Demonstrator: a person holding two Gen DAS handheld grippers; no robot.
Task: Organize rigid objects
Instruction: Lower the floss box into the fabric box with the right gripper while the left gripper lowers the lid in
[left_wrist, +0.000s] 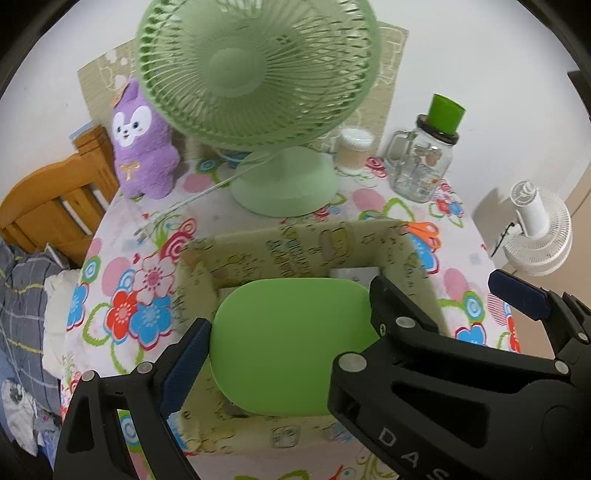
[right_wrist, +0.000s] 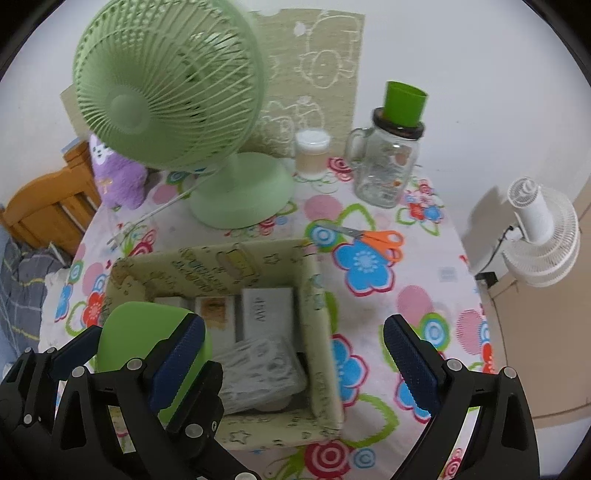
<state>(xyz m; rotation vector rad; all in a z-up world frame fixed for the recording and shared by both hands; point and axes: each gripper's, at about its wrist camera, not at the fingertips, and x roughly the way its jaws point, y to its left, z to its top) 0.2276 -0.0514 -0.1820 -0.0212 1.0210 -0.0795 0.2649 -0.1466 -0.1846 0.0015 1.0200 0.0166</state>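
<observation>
Floral tablecloth (right_wrist: 369, 266) under the patterned box (right_wrist: 317, 332); left gripper (left_wrist: 288, 339) clamped on the green case (left_wrist: 291, 343) above the box; lower it level; right gripper (right_wrist: 295, 354) gapes empty alongside.

I see a matt, smooth green plastic lid (left_wrist: 291, 347), a printed cardboard box (right_wrist: 317, 332), a clear glossy glass jar (right_wrist: 386, 170), a fuzzy purple plush toy (left_wrist: 144, 155) and a floral cloth-covered tabletop (right_wrist: 406, 280).

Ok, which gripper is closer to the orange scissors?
Right. The right gripper hangs open over the box's scissor-side wall, with the scissors beyond it. The left gripper is at the box's far side, around the green case.
</observation>
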